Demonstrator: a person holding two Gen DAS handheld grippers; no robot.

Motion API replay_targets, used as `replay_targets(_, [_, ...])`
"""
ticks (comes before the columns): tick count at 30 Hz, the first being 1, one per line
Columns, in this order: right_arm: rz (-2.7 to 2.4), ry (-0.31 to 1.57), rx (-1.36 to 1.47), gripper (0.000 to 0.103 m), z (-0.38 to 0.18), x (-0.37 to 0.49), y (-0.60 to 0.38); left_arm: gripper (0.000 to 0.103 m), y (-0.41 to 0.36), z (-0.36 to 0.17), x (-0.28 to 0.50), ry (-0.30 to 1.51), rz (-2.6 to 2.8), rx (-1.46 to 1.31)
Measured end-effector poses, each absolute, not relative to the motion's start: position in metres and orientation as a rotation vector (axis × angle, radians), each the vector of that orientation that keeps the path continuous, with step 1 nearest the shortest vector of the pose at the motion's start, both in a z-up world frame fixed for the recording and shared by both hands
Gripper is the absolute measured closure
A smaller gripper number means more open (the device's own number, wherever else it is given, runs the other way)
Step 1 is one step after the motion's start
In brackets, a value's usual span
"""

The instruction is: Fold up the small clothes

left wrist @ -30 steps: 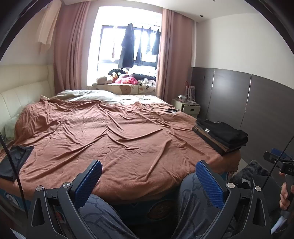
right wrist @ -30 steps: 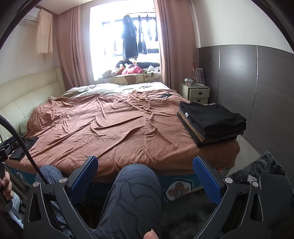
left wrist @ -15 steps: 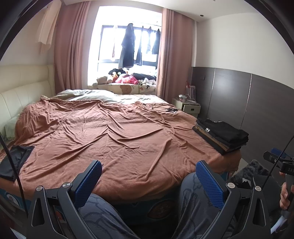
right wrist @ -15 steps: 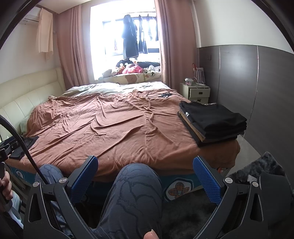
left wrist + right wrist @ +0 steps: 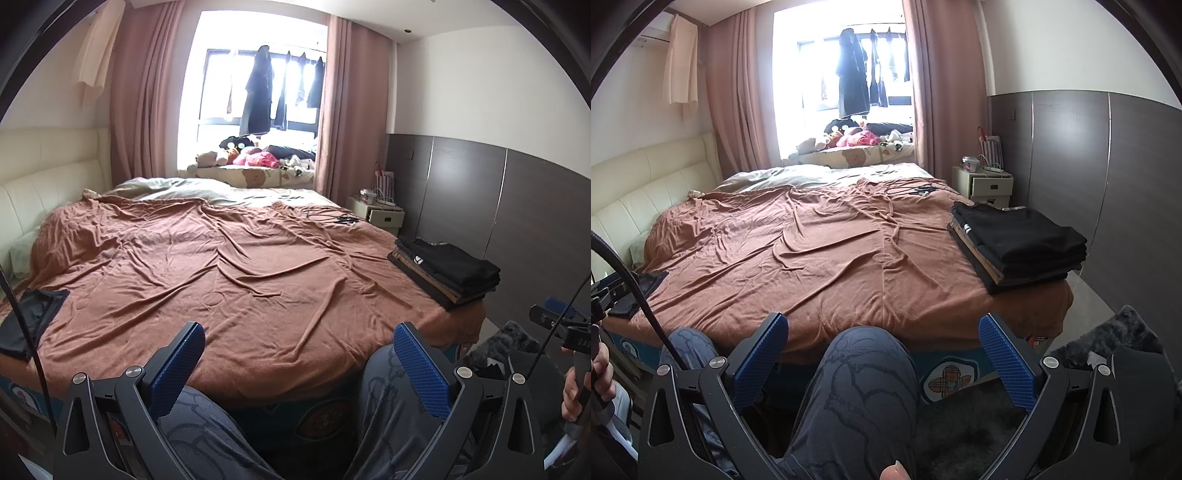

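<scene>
A stack of folded dark clothes (image 5: 447, 269) lies on the right near corner of a bed with a brown cover (image 5: 229, 273); it also shows in the right wrist view (image 5: 1015, 242). A dark garment (image 5: 27, 319) lies flat at the bed's left near corner, partly seen in the right wrist view (image 5: 637, 295). My left gripper (image 5: 299, 360) is open and empty, held before the bed's near edge above the person's legs. My right gripper (image 5: 882, 352) is open and empty, also in front of the bed above a knee.
A nightstand (image 5: 984, 182) with small items stands at the far right by the dark wall panels. A window seat with plush toys (image 5: 255, 158) is behind the bed. Cables (image 5: 332, 218) lie on the far right of the cover. A dark rug (image 5: 1108, 343) lies right of the bed.
</scene>
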State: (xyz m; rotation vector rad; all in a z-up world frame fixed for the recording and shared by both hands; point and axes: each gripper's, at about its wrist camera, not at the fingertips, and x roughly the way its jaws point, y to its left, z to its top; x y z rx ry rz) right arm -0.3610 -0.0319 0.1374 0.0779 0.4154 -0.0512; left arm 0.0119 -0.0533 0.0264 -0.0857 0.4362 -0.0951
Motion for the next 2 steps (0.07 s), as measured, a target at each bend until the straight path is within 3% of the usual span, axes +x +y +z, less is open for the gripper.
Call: replay_targets(2, [-0.051, 0.416, 0.078, 0.0, 0.1374, -0.3608, -0.0319, 0.0, -0.0536, 0.026, 0.0113, 0.437, -0.099, -0.087])
